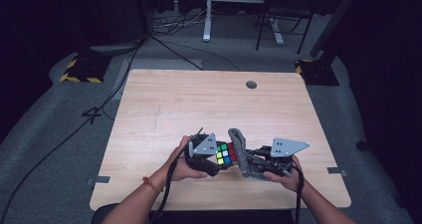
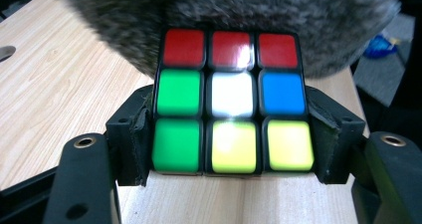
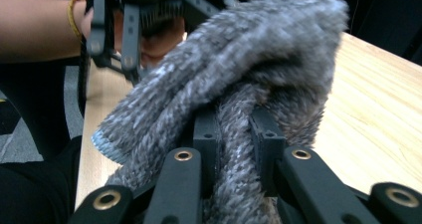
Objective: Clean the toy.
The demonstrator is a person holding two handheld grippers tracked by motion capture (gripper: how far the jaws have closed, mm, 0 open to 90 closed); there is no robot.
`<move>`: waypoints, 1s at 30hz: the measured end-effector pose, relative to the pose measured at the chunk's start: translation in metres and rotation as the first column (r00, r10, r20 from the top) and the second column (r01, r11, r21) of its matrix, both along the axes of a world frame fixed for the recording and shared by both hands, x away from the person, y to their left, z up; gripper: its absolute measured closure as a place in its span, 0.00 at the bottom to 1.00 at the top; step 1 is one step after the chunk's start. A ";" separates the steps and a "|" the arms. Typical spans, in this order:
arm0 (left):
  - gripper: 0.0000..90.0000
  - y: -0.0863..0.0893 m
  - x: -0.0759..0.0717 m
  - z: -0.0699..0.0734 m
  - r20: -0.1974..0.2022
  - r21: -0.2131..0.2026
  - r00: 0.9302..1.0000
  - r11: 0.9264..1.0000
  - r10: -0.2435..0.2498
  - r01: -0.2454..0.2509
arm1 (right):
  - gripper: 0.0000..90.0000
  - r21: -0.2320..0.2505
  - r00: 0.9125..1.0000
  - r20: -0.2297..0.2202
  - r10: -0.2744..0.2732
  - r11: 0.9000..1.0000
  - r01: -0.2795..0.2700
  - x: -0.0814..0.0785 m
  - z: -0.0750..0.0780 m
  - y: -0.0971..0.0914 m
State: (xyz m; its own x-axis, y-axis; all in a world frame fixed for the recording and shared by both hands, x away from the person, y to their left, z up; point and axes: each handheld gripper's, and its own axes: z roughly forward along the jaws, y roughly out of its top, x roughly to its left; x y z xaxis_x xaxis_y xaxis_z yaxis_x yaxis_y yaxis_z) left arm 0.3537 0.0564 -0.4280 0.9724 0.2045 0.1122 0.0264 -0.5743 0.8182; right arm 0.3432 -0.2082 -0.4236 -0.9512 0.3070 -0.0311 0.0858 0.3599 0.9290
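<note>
A Rubik's cube [image 1: 226, 153] is clamped between the jaws of my left gripper [image 1: 219, 160], above the table's near edge. In the left gripper view the cube [image 2: 231, 102] faces me with a red top row, a green, white and blue middle row, and green and yellow squares below; the pads [image 2: 137, 134] of my left gripper [image 2: 231, 176] press on both its sides. My right gripper [image 1: 251, 162] is shut on a grey fuzzy cloth [image 1: 241, 144], which lies against the cube's right side. In the right gripper view the cloth [image 3: 239, 59] bunches up between the jaws of my right gripper [image 3: 238, 129].
The wooden table [image 1: 199, 99] has a round cable hole [image 1: 251, 84] near its far edge. Beyond it on the grey floor stand yellow-and-black striped stand bases [image 1: 79, 69], desk legs [image 1: 206, 15] and loose cables [image 1: 174, 27]. The person's left hand [image 3: 159, 40] appears behind the cloth.
</note>
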 end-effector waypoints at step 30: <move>0.36 0.003 -0.001 0.009 0.051 0.023 0.998 0.999 0.022 -0.023 | 0.86 -0.051 1.000 0.009 -0.021 0.998 0.021 -0.001 -0.003 0.006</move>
